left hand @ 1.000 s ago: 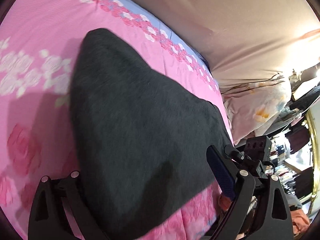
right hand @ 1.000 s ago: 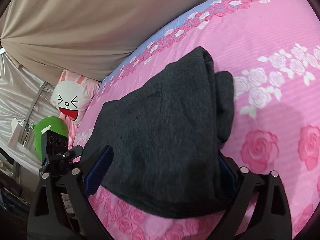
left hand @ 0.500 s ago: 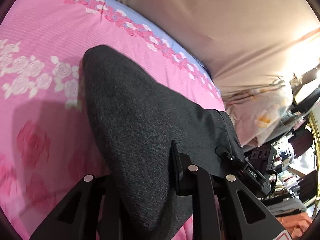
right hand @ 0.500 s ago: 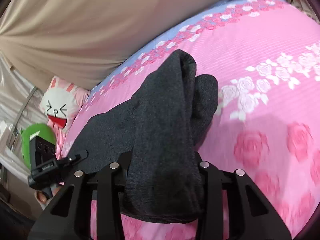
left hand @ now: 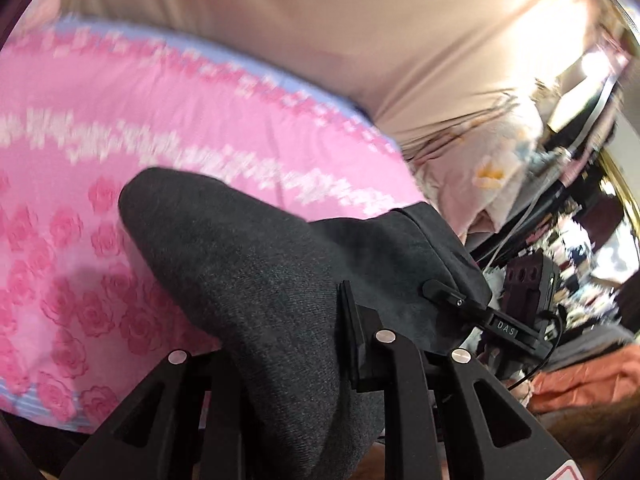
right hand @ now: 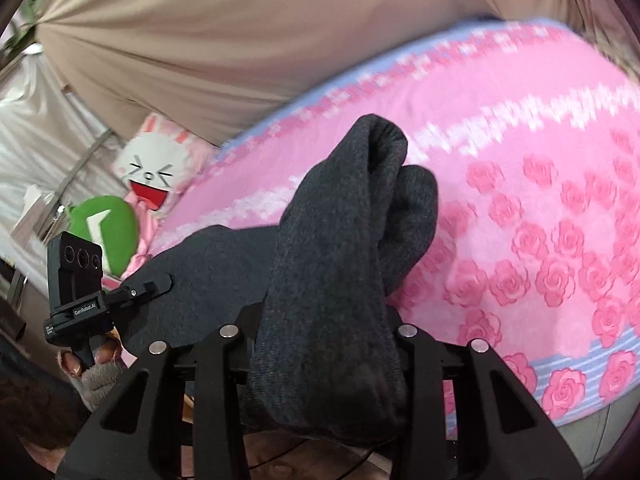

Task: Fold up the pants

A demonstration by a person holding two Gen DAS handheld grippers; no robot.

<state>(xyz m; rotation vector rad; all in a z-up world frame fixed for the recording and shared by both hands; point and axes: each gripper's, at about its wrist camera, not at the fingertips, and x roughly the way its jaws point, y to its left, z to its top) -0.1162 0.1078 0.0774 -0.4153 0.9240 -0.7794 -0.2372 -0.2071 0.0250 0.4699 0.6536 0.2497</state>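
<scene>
The folded dark grey pants [left hand: 248, 264] hang between both grippers, lifted off the pink rose bedspread [left hand: 80, 152]. My left gripper [left hand: 280, 360] is shut on one end of the pants, cloth bunched between its jaws. My right gripper [right hand: 320, 344] is shut on the other end of the pants [right hand: 340, 240], whose folded layers stick up ahead. The right gripper's camera block also shows in the left wrist view [left hand: 528, 284], and the left one in the right wrist view [right hand: 76, 272].
A beige curtain [right hand: 224, 28] hangs behind the bed. A bunny cushion [right hand: 154, 170] and a green cushion [right hand: 110, 232] lie at the bed's left end. A floral pillow [left hand: 480, 176] and cluttered shelves [left hand: 580, 220] are at the right end. The near bed edge [right hand: 568, 380] is just below.
Both grippers, open around the pants a second ago, have shut on them and lifted and pulled them back toward the near edge of the bed.
</scene>
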